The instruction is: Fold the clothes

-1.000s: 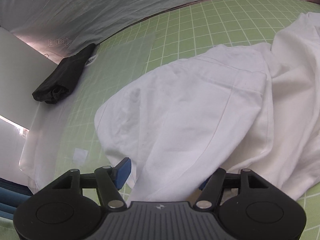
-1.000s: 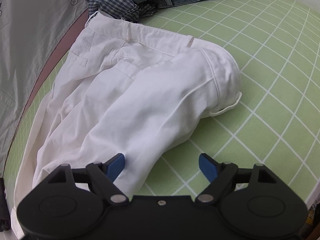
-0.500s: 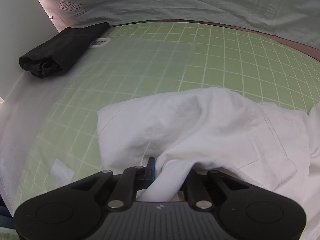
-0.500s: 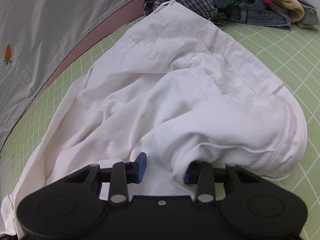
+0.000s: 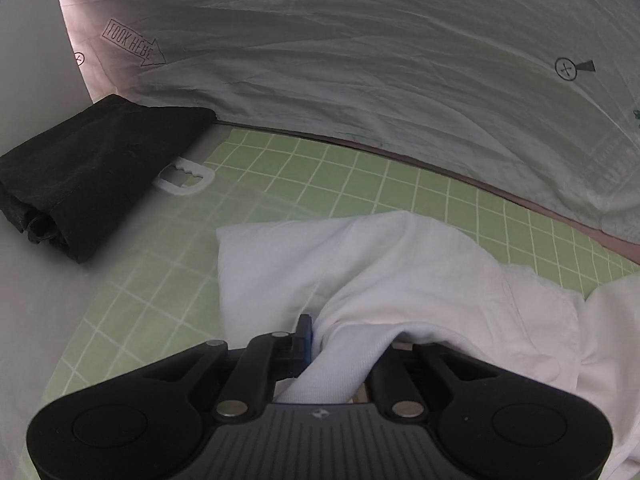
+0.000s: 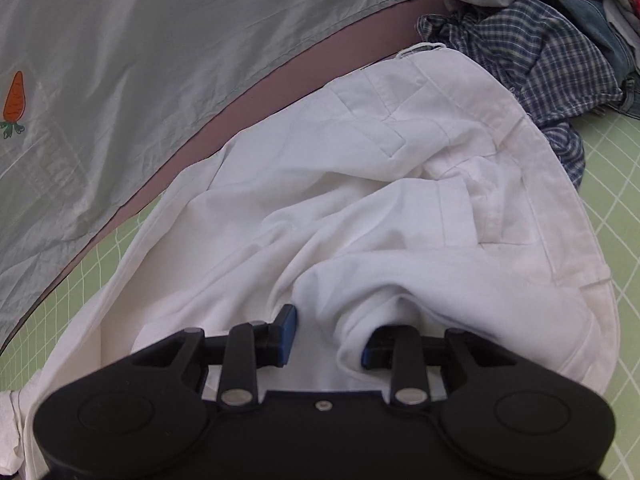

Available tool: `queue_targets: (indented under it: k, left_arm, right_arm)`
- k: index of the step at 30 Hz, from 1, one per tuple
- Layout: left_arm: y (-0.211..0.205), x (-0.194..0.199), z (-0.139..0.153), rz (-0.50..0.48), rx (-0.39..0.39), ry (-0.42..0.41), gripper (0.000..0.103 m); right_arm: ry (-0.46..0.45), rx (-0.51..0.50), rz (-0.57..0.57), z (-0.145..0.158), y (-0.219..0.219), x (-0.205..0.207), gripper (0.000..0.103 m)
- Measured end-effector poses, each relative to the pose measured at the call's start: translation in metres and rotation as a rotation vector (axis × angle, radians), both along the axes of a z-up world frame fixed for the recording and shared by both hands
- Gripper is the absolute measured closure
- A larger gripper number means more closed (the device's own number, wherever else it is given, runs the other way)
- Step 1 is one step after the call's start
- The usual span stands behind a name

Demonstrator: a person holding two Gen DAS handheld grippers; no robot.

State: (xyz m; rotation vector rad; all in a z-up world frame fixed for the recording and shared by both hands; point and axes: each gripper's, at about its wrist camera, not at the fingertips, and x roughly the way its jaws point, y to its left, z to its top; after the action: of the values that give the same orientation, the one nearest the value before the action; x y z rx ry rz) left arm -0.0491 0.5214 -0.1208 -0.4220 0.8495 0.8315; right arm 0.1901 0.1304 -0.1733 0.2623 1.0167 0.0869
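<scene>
White trousers [image 5: 400,264] pinched by left tool [image 5: 340,344]; backdrop sheet [image 5: 360,60] reads "LOOK HERE".

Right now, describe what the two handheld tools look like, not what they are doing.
Both look alike. The left tool has a matte black body with two round side discs, a ribbed centre panel with a small emblem, black linkage arms with silver pivot pins, and blue finger pads. The right tool matches, but its centre is smooth with one screw.

One white trousers [image 6: 360,200], two hand-held grippers [image 5: 344,356] [image 6: 326,338]
</scene>
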Motion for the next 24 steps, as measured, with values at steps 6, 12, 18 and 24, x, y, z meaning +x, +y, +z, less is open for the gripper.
queue_targets:
  k: [6, 12, 18, 24]
  left_arm:
    - [-0.017, -0.061, 0.038, 0.084, 0.038, -0.063, 0.096]
    - [-0.04, -0.159, 0.063, 0.259, 0.043, -0.097, 0.096]
    - [-0.065, -0.233, -0.001, 0.394, -0.087, 0.032, 0.092]
    - [-0.099, -0.257, -0.018, 0.34, -0.101, 0.093, 0.071]
  right_arm:
    - [-0.041, 0.017, -0.054, 0.032, -0.055, -0.036, 0.094]
    - [-0.112, 0.044, -0.081, 0.075, -0.122, -0.091, 0.096]
    - [-0.085, 0.028, -0.114, 0.075, -0.167, -0.147, 0.096]
    - [-0.003, -0.094, -0.066, 0.043, -0.164, -0.167, 0.083]
